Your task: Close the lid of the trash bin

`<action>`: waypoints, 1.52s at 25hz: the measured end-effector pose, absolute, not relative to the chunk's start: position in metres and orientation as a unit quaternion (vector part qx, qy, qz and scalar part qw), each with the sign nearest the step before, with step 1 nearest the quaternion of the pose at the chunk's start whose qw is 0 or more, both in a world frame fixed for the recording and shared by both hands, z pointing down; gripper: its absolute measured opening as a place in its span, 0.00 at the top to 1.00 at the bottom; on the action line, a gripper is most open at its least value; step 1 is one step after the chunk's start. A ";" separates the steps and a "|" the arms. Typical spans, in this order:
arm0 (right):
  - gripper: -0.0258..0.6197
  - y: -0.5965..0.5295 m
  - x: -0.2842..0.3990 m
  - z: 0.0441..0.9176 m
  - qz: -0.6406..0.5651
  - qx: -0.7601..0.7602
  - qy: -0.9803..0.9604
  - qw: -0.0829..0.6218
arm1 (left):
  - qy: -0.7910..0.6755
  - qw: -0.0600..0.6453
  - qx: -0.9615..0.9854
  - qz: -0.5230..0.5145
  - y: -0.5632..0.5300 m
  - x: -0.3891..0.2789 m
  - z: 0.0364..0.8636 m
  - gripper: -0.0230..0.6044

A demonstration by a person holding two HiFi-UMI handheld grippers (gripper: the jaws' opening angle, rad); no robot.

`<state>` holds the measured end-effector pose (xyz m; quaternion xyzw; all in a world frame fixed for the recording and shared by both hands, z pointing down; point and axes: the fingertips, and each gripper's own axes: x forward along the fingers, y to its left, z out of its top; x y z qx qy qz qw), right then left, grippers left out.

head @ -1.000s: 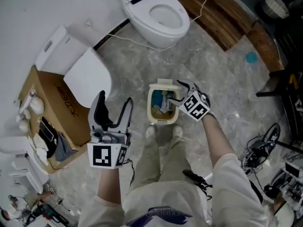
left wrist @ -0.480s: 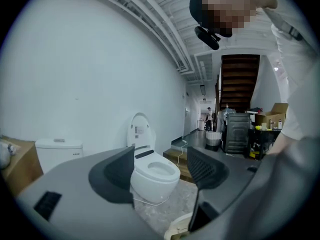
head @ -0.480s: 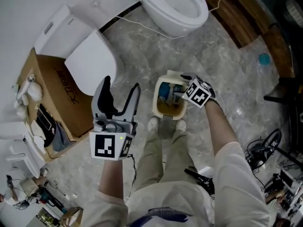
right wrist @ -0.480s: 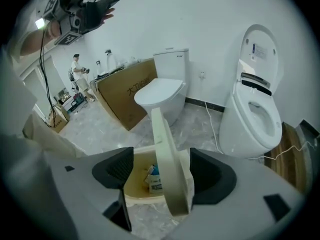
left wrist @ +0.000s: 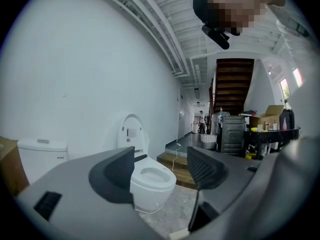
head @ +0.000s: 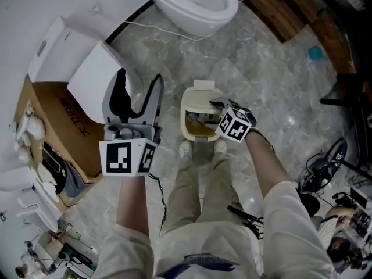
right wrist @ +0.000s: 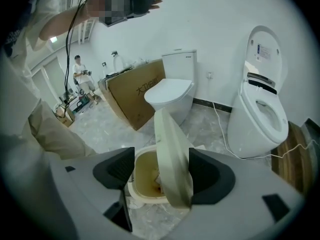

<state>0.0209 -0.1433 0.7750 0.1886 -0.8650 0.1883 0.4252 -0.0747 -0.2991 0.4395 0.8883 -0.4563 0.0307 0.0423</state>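
Note:
A cream trash bin [head: 187, 121] stands on the floor in front of the person's feet, with rubbish inside. Its lid [right wrist: 172, 159] stands up, tilted over the opening. My right gripper [head: 213, 111] points steeply down at the bin, its jaws straddling the lid and closing. The lid leans against the right-hand pad [right wrist: 210, 176] and stands apart from the left-hand one. The bin's rim [right wrist: 140, 153] shows under the jaws. My left gripper [head: 138, 83] is held level to the left of the bin, open, with nothing between its fingers [left wrist: 116, 176].
A white toilet [head: 197, 4] stands beyond the bin with a cord on the floor. A second toilet [head: 102, 80] and a cardboard box [head: 64, 127] are at the left. A wooden step [head: 273, 10] lies at the upper right. Cluttered gear [head: 325, 179] is at the right.
My right gripper has sunk and tipped further down over the bin, and the lid now stands between its jaws. The left gripper has drifted forward and a little lower.

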 end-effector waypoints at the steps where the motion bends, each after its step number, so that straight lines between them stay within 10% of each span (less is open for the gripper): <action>1: 0.43 -0.135 0.019 0.778 0.191 0.186 -0.866 0.424 | -0.453 0.044 0.890 0.031 -0.298 -0.072 0.443 0.46; 38: 0.44 -0.023 -0.026 0.931 0.230 0.198 -0.860 0.411 | -0.439 0.107 0.890 0.063 -0.223 -0.095 0.629 0.46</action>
